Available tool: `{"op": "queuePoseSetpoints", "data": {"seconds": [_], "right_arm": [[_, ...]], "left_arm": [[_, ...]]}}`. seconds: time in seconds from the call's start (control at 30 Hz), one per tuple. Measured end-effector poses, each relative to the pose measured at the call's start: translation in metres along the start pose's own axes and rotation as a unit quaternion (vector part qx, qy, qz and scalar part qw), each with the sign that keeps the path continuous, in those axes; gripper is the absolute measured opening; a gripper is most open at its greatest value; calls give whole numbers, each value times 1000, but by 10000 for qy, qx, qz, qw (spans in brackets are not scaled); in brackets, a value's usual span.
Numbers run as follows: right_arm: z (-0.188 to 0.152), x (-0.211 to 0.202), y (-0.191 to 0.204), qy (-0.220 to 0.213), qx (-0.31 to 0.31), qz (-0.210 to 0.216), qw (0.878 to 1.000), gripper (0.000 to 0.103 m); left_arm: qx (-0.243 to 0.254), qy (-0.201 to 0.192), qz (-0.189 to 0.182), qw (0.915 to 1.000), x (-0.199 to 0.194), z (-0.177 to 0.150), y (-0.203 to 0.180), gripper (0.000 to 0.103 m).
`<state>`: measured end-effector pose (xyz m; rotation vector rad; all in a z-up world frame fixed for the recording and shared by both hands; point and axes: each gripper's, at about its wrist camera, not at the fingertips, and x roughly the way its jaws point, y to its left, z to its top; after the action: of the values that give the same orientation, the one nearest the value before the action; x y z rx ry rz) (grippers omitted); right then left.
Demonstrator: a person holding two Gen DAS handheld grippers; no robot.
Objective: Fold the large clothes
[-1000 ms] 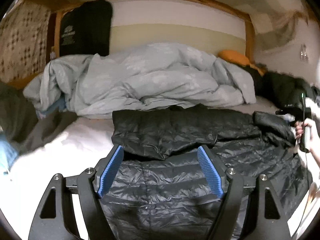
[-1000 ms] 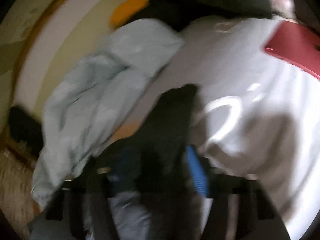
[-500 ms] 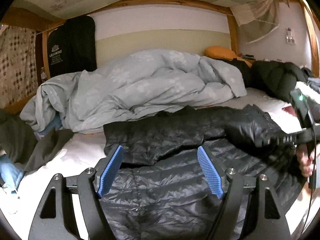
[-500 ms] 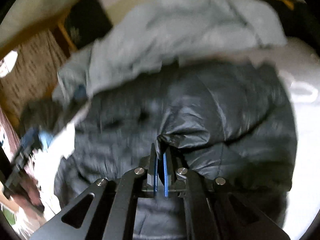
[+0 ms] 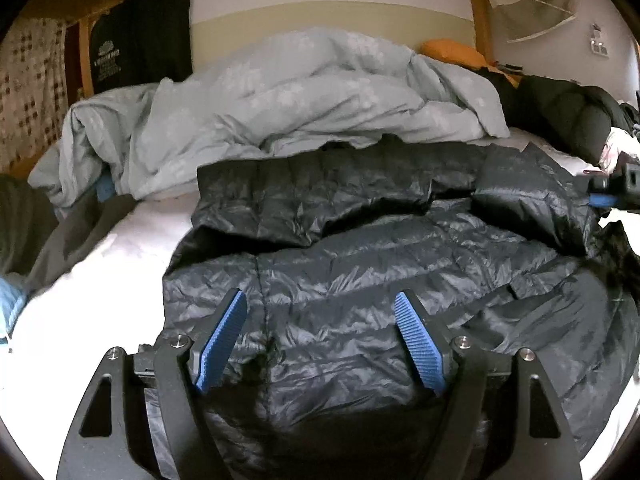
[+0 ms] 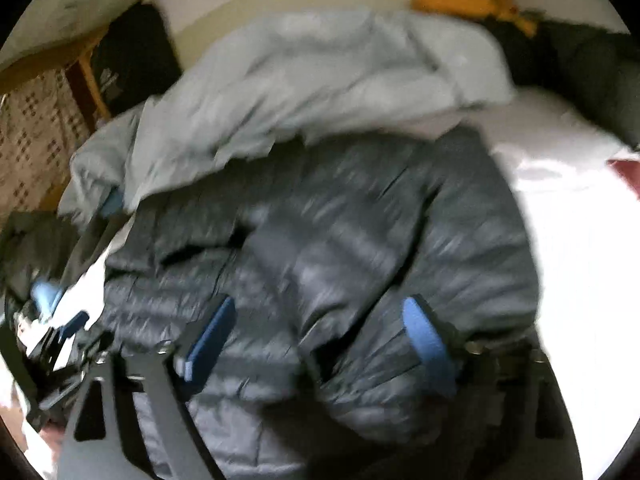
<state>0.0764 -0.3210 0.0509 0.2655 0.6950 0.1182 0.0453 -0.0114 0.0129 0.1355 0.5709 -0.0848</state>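
Note:
A black quilted down jacket (image 5: 360,272) lies spread on the white sheet (image 5: 100,280), its sleeves folded in across the body. My left gripper (image 5: 320,340) hovers low over the jacket's near part, open, with nothing pressed between its blue pads. In the blurred right wrist view my right gripper (image 6: 318,340) is over the folded-in sleeve of the jacket (image 6: 340,240). Its jaws are opening and the pads stand clear of the fabric. The right gripper (image 5: 608,194) also shows at the jacket's right edge in the left wrist view. The left gripper (image 6: 60,332) appears at the lower left.
A crumpled pale blue duvet (image 5: 288,100) is heaped behind the jacket. An orange pillow (image 5: 452,50) and another black puffy coat (image 5: 568,112) lie at the back right. Dark grey cloth (image 5: 60,236) sits at the left. A wooden bed frame (image 5: 478,12) backs the bed.
The right gripper carried a pinched sleeve leftward over the jacket's body, then let it go and its jaws spread. The left gripper sank closer to the jacket, still open.

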Motion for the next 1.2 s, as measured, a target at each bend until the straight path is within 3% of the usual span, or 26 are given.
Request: {"op": "queuePoseSetpoints", "data": {"seconds": [0.07, 0.17, 0.37, 0.43, 0.57, 0.7, 0.77, 0.9, 1.03, 1.1, 1.17, 1.2], "right_arm": [[9, -11, -14, -221, 278, -172, 9992, 88], [22, -23, -38, -408, 616, -785, 9942, 88], [33, -46, -97, -760, 1351, -1908, 9693, 88], [35, -59, -112, -929, 1501, -1999, 9638, 88], [41, -76, -130, -1206, 1708, -2079, 9555, 88], [48, -82, -141, -1174, 1606, -2053, 9583, 88], [49, -85, -144, -1218, 1573, -2103, 9572, 88], [49, -84, -152, -1262, 1626, -2285, 9515, 88], [47, -74, -149, -995, 1645, -1932, 9621, 88], [49, -67, -139, -817, 1356, -1865, 9696, 88], [49, -62, -127, -733, 983, -1986, 9724, 88], [49, -61, -123, -726, 851, -2042, 9725, 88]], "left_arm": [[77, -142, -103, 9998, -9, 5, -8, 75], [287, -297, -341, 9986, -21, 15, -28, 76], [845, -218, -912, 9920, -21, 57, -105, 82], [993, -70, -1241, 9873, -13, 77, -138, 82], [1407, 159, -1537, 9779, 11, 110, -214, 83], [1177, 677, -2093, 9684, 60, 138, -258, 83], [1296, 801, -1918, 9695, 82, 147, -277, 83], [1724, 1043, -1054, 9738, 125, 148, -305, 83], [1707, 1239, -709, 9749, 147, 141, -296, 65], [1701, 1085, -687, 9770, 140, 139, -286, 56], [1801, 865, -526, 9784, 130, 138, -276, 21], [1827, 755, -408, 9794, 123, 138, -268, 15]]}}
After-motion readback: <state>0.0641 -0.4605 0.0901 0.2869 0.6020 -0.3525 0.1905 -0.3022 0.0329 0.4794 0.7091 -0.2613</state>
